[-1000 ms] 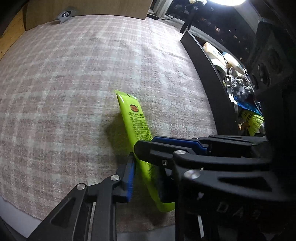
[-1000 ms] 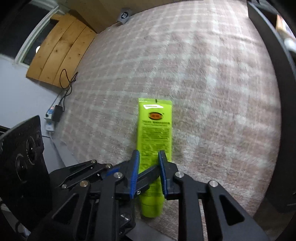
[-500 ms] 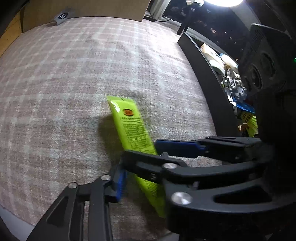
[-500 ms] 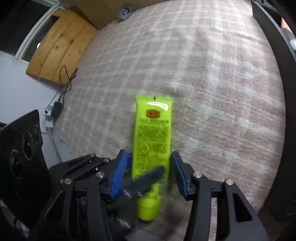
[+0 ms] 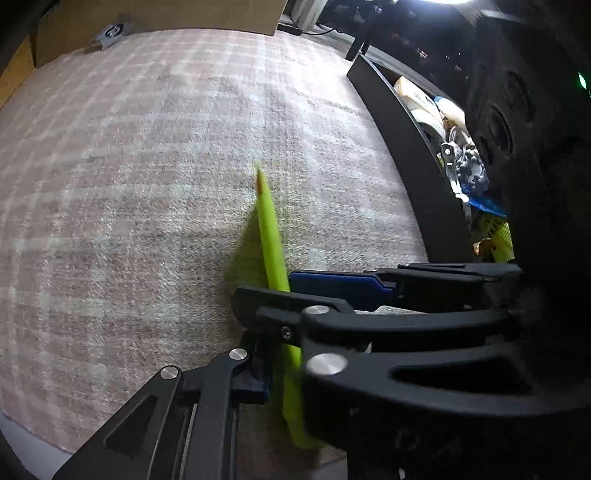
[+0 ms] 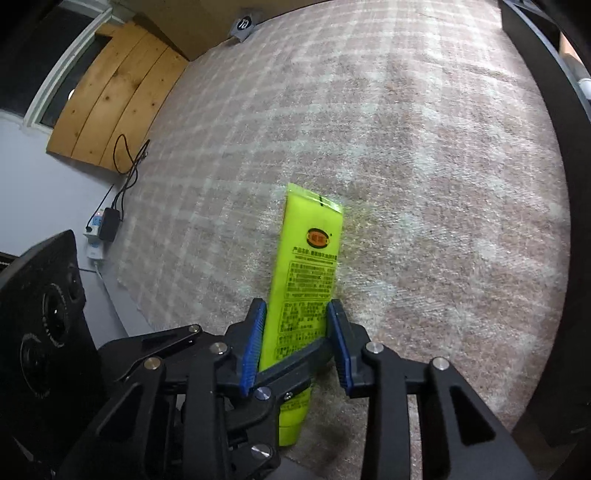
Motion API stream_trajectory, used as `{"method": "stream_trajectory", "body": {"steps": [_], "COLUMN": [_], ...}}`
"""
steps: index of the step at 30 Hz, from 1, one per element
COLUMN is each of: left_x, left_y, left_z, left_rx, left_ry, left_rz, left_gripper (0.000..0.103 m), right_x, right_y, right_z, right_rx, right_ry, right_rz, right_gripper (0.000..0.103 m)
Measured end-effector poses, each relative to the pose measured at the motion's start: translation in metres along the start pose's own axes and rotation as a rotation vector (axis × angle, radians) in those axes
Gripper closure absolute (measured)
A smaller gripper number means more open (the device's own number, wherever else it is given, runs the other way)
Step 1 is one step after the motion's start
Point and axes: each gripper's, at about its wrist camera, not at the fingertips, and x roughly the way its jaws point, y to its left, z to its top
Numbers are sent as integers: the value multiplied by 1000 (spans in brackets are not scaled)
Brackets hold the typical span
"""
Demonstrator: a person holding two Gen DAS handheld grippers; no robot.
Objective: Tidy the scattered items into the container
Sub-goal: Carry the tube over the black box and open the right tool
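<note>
A lime-green tube [image 6: 308,273] with a red-orange logo and small print stands raised off the pink checked rug [image 6: 369,129]. In the left wrist view the tube [image 5: 271,236] shows edge-on, clamped between my left gripper's [image 5: 286,354] blue pads. My right gripper [image 6: 295,347] straddles the tube's lower part with its blue pads apart on either side, open. The other gripper's black fingers cross in front of each camera. The black container [image 5: 410,147] stands to the right, with several items inside.
A small grey marker tag [image 6: 243,26] lies at the rug's far edge. Wooden boards [image 6: 110,92] lean at the back left, with a cable and power adapter [image 6: 107,225] on the floor. The container's black wall [image 6: 546,110] runs along the right.
My right gripper opened around the tube. My left gripper closed on the tube and turned it on edge, lifted off the rug.
</note>
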Motion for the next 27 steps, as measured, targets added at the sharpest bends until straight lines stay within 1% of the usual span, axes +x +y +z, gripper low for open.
{"method": "stream_trajectory", "body": {"steps": [3,4,6,11,14,17,22,27], "left_x": [-4,-5,-9,-27,-33,-33,-33,-31], "left_y": [-6,-9,-15,-34,-52,-85,-146,-211], "left_z": [-1,1,4,17,34,54,89,129], "left_rx": [7,14,21,63,101,159,265,361], "left_ry": [-7,-12,-18,-40,-60,-77,-99,-126], "left_rz": [6,7,2,-12,-28,-40,-67,-114], "left_gripper": [91,91,92,91,91,91,92,93], "right_x": [-11,-22,-32,-64,-88,-115,-175,-236], "right_y": [-10,-17,-19,-21,-24,-30,-61,-96], "right_z": [-5,-10,-12,-5,-1,3,9,23], "right_rx": [19,14,7,20,29,41,75,107], "right_ry": [-12,-20,-40,-90,-133,-186,-284,-379], "right_rz": [6,3,-6,-8,-21,-42,-102,-172], "right_gripper": [72,72,72,72,72,72,72,72]}}
